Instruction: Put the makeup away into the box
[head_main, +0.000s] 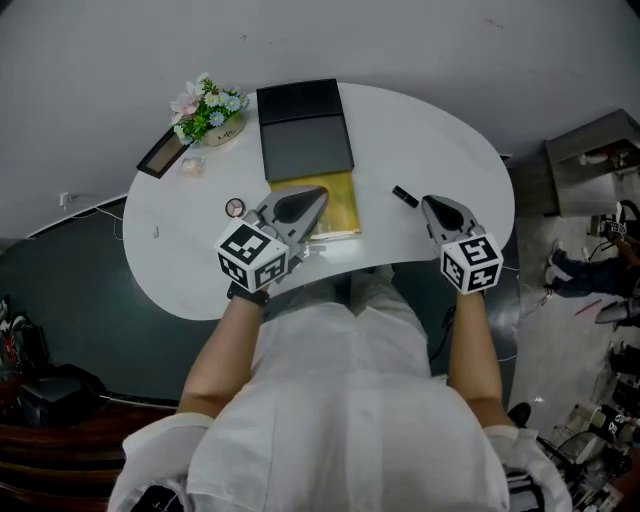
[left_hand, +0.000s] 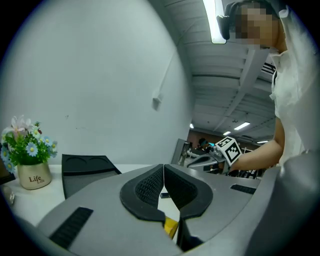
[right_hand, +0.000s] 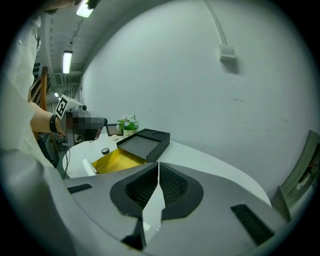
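White table (head_main: 430, 130), grey wall behind. Flower pot (head_main: 210, 115) at 10 o'clock, small round item (head_main: 235, 207) at 9. Left gripper (head_main: 318, 194) is closed and empty above the gold tray (head_main: 342, 205), with the black box (head_main: 305, 135) at 12. Black makeup stick (head_main: 404, 196) at 3, just beside right gripper (head_main: 426, 203), which is closed and empty.

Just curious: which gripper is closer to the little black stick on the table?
Right. The right gripper sits just beside the black stick; the left gripper is over the yellow tray, farther off.
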